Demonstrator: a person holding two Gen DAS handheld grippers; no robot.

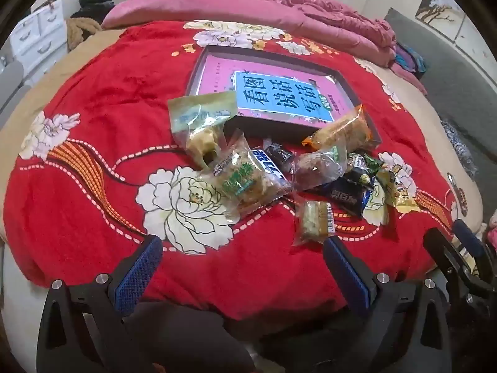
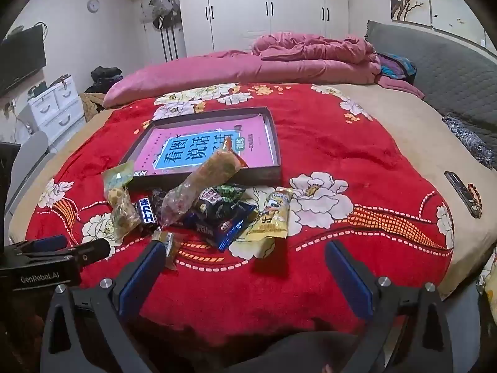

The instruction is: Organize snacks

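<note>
— What sort of place was it?
— A bedroom in a home. A bed (image 2: 388,143) with a red flowered blanket (image 2: 326,130) and pink quilt (image 2: 279,59) stood before white wardrobes (image 2: 267,9), beside a small chest of drawers (image 2: 57,105).

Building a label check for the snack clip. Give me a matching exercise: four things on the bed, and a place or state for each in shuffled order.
Things:
1. book
2. yellow snack packet
3. orange-ended snack bag
4. left gripper

Places or states:
A. leaning on the near edge of the box
B. flat on the red blanket, at the right end of the snack pile
C. lying inside the shallow box
D. jaws wide apart, nothing between them

Pairs: 1-C, 2-B, 3-A, 4-D
</note>
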